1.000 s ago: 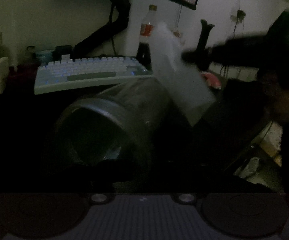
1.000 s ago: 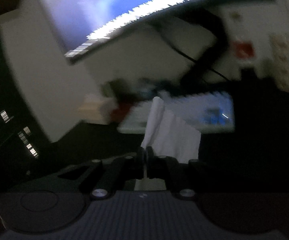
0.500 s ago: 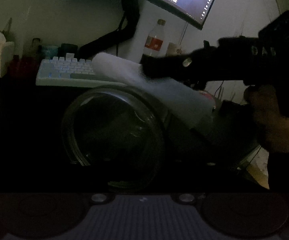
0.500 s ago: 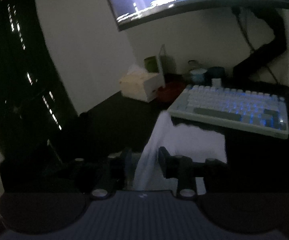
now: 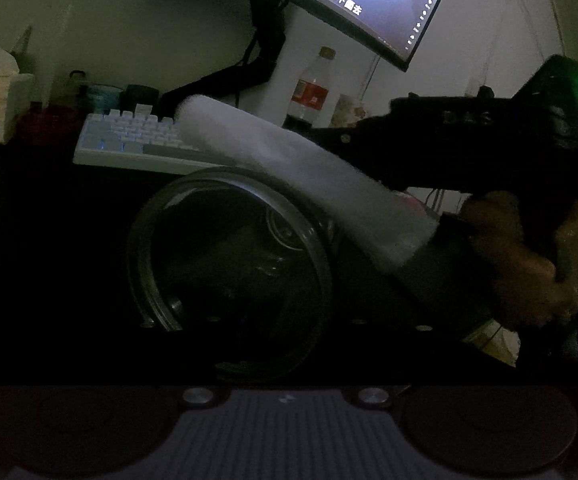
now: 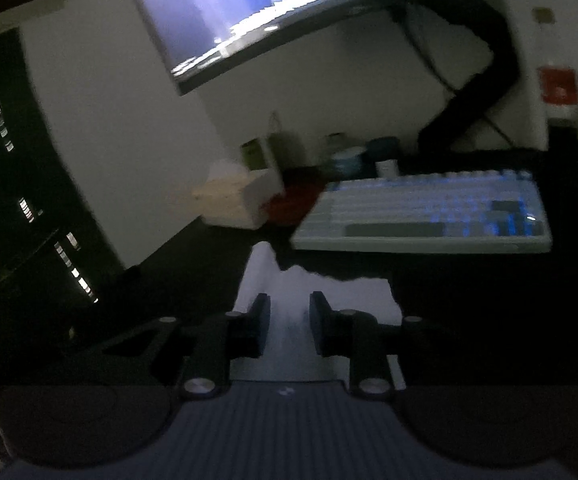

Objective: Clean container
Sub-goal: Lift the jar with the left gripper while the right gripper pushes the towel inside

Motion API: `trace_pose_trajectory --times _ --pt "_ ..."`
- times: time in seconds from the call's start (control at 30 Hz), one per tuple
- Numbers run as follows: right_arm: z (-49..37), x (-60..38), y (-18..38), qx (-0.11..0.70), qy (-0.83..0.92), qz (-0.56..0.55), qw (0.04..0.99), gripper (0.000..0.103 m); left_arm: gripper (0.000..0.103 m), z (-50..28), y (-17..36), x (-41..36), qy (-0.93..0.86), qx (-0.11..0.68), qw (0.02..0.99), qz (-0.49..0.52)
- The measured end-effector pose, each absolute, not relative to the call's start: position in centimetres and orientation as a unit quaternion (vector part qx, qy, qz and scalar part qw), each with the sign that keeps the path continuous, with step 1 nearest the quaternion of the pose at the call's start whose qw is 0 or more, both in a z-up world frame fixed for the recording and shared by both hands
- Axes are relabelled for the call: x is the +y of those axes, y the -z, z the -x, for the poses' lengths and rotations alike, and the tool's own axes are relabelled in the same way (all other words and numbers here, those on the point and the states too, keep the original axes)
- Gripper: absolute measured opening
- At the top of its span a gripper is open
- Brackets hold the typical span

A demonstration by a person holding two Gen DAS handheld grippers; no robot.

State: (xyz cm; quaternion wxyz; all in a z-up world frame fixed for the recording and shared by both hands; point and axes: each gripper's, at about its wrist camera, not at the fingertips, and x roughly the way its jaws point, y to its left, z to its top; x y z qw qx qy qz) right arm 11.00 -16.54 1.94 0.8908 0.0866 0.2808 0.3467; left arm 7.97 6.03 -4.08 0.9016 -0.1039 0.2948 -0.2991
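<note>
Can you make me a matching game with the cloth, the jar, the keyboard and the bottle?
Things:
1. white cloth
2. glass jar
3. keyboard
4. bottle

Descriptions:
A. has a red label
B. lies on its side, open mouth toward the left wrist camera
C. keys glow blue
D. sits between the right gripper's fingers

Pairs: 1-D, 2-B, 3-C, 4-A

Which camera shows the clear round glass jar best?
The left wrist view: the clear round glass jar faces the lens, open mouth forward, white cloth draped over its rim. The right wrist view shows none of it.
</note>
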Motion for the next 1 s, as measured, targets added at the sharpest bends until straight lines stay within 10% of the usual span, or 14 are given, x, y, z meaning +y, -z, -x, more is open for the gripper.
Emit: trace_pose_trajectory --times 0.17,1.0 --pt "-9.5 -15.7 -2.3 0.272 -0.363 -0.033 0.891 0.010 0.032 -7.9 4.1 6.1 0.298 0.294 0.902 0.108" --pt "-10.5 -14.6 -2.4 0.277 -0.352 -0.011 0.894 0.008 0.033 -9.5 4.5 6.6 0.298 0.304 0.890 0.164"
